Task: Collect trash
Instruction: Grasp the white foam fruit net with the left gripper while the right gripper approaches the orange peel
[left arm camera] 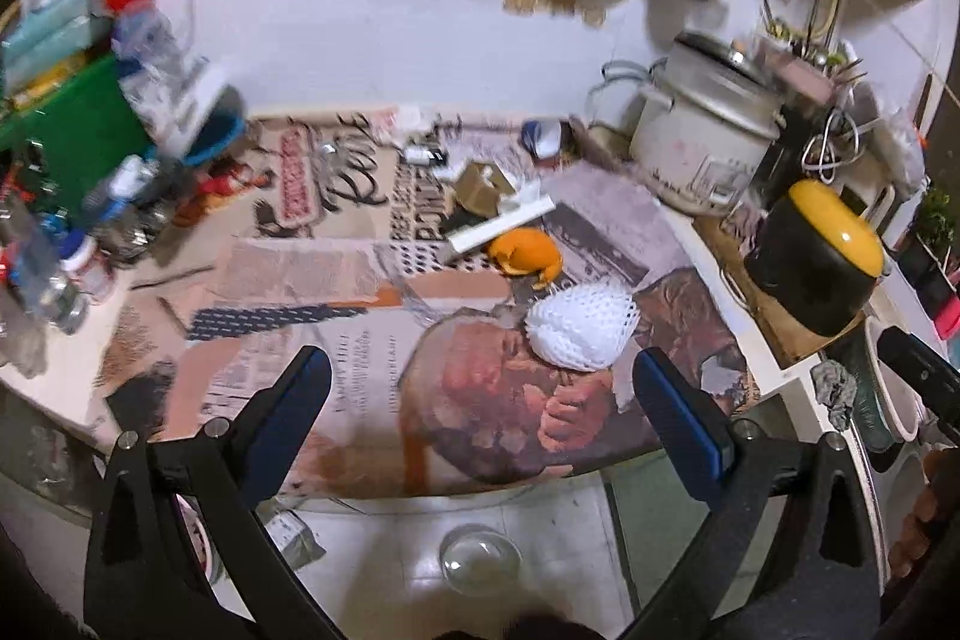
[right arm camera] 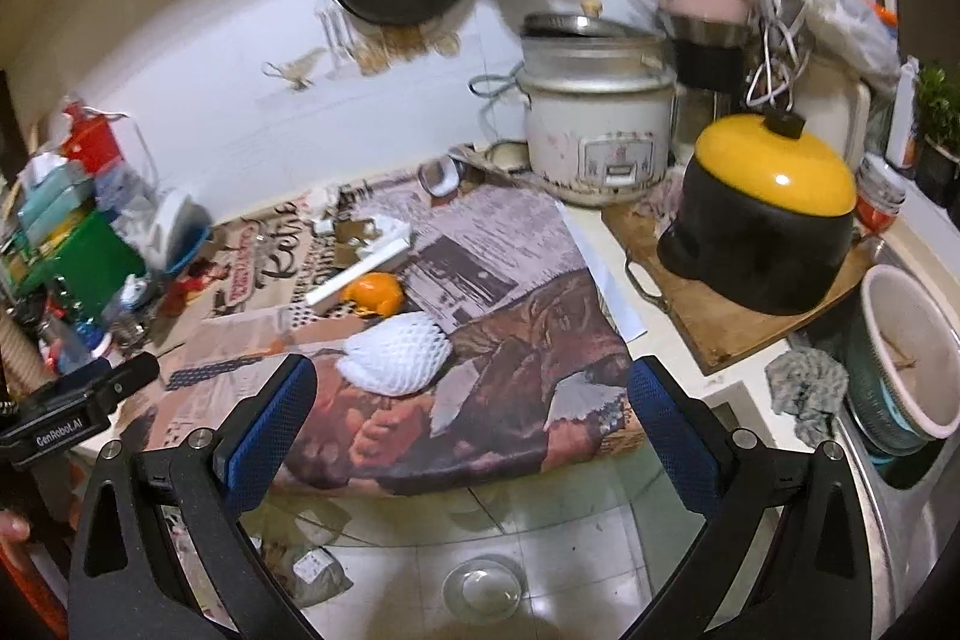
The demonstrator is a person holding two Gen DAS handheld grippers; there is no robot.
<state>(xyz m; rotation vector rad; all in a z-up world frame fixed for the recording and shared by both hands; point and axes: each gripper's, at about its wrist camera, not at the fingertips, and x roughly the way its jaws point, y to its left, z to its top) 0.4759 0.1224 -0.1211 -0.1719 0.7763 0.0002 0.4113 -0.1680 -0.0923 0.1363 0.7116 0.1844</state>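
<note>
A white foam fruit net [left arm camera: 579,331] [right arm camera: 396,352] lies on the newspaper-covered counter [left arm camera: 336,340] [right arm camera: 528,340]. Behind it sits orange peel [left arm camera: 525,251] [right arm camera: 375,293], then a white strip of card [left arm camera: 504,222] [right arm camera: 360,268] and crumpled brown cardboard scraps [left arm camera: 480,187] [right arm camera: 354,235]. My left gripper [left arm camera: 480,388] hangs open just in front of the counter's near edge, nothing between its blue pads. My right gripper [right arm camera: 471,394] is open too, with the foam net a little beyond its left finger. The left gripper's body [right arm camera: 78,403] shows at the right wrist view's left edge.
A white rice cooker [left arm camera: 702,130] [right arm camera: 600,124] and a black pot with yellow lid [left arm camera: 822,256] [right arm camera: 762,214] stand at the right on a wooden board. Bottles and boxes [left arm camera: 72,148] [right arm camera: 72,244] crowd the left. A glass bowl [left arm camera: 480,559] [right arm camera: 483,589] sits on the floor below. A sink basin [right arm camera: 912,346] lies far right.
</note>
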